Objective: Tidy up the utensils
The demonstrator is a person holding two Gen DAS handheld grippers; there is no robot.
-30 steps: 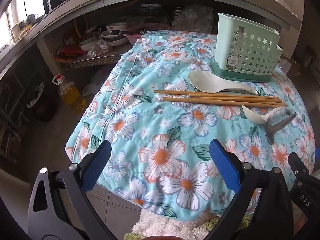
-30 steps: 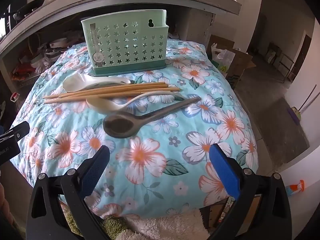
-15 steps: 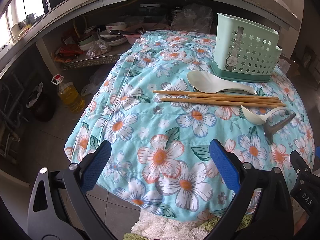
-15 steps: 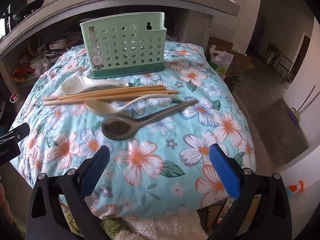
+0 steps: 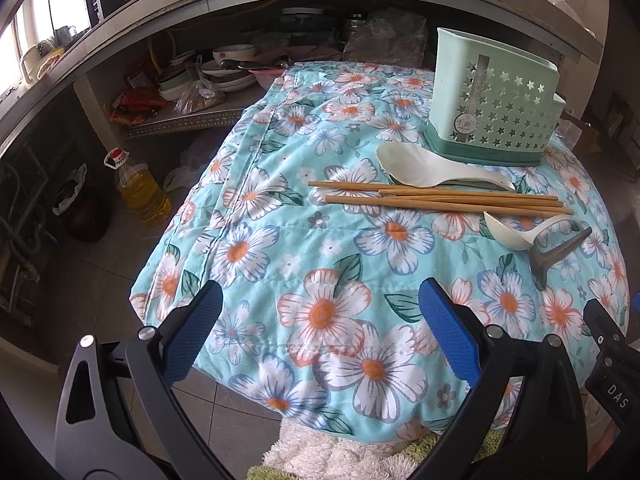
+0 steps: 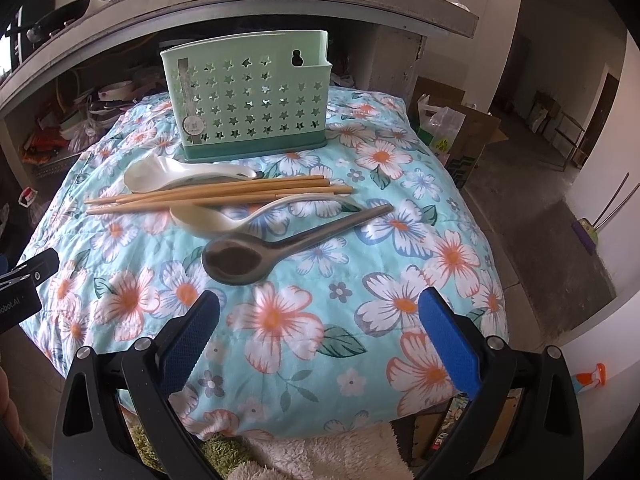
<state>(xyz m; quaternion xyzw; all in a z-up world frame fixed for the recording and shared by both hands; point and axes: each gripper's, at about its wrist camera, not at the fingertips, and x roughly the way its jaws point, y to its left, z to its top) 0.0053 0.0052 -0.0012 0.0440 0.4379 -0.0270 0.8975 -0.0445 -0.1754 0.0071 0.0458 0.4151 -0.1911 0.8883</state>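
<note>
Both grippers, the left gripper (image 5: 320,316) and the right gripper (image 6: 320,322), hang spread wide and empty over the near edge of the floral quilt (image 6: 280,320), while the white rice paddle (image 6: 176,174), bamboo chopsticks (image 6: 216,194), white soup spoon (image 6: 240,216) and dark spoon (image 6: 260,254) lie side by side just before the upright mint-green utensil holder (image 6: 248,96).

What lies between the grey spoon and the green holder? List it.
In the right wrist view, between the grey spoon and green holder lie a white ladle, chopsticks and a white rice paddle.
</note>
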